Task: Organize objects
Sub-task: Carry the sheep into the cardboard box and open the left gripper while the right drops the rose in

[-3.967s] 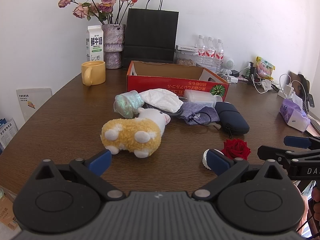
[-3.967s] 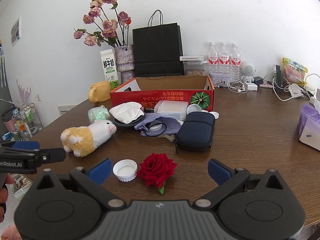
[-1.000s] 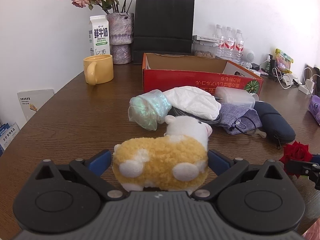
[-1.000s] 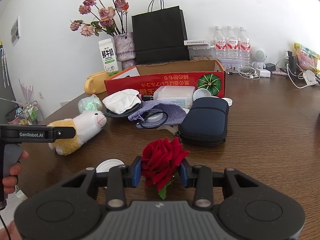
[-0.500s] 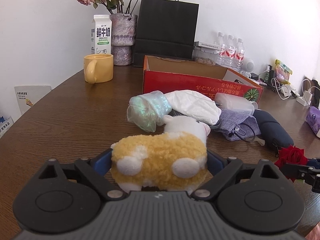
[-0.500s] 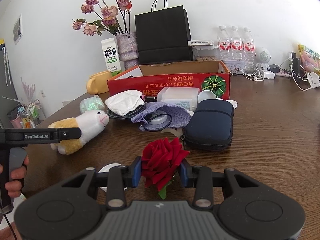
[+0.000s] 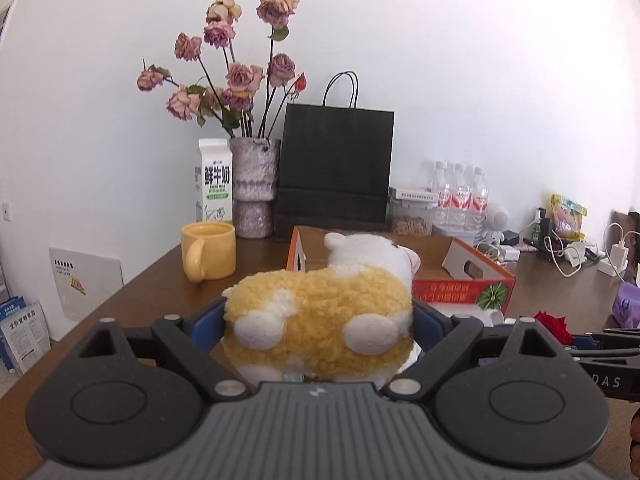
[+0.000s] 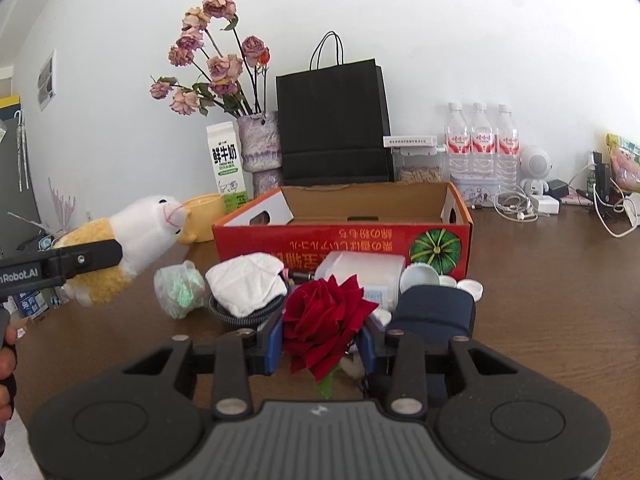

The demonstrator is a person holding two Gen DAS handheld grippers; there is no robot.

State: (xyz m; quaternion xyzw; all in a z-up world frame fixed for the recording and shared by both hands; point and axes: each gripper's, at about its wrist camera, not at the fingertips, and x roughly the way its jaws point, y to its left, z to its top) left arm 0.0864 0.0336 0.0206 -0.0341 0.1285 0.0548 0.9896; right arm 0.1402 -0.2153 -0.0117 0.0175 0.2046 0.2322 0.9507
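Observation:
A yellow and white plush sheep (image 7: 316,312) hangs clear of the brown table, and my left gripper (image 7: 318,320) is shut on its body, blue pads pressed into both flanks. In the right wrist view the sheep (image 8: 132,232) floats at the left, level with the red cardboard box (image 8: 340,236). My right gripper (image 8: 320,340) is shut on a red rose (image 8: 324,316), lifted off the table in front of the box. The rose (image 7: 554,322) also shows at the right of the left wrist view. The open box (image 7: 460,292) looks empty inside.
Before the box lie a white cloth (image 8: 246,282), an iridescent bag (image 8: 180,286), a dark pouch (image 8: 434,310), a clear container (image 8: 360,272) and caps. A yellow mug (image 7: 210,250), milk carton (image 7: 214,186), vase (image 7: 256,188), black bag (image 7: 336,168) and bottles (image 8: 482,144) stand behind.
My left gripper closed on the sheep and lifted it off the table. The right gripper, holding the rose, rose and moved toward the box.

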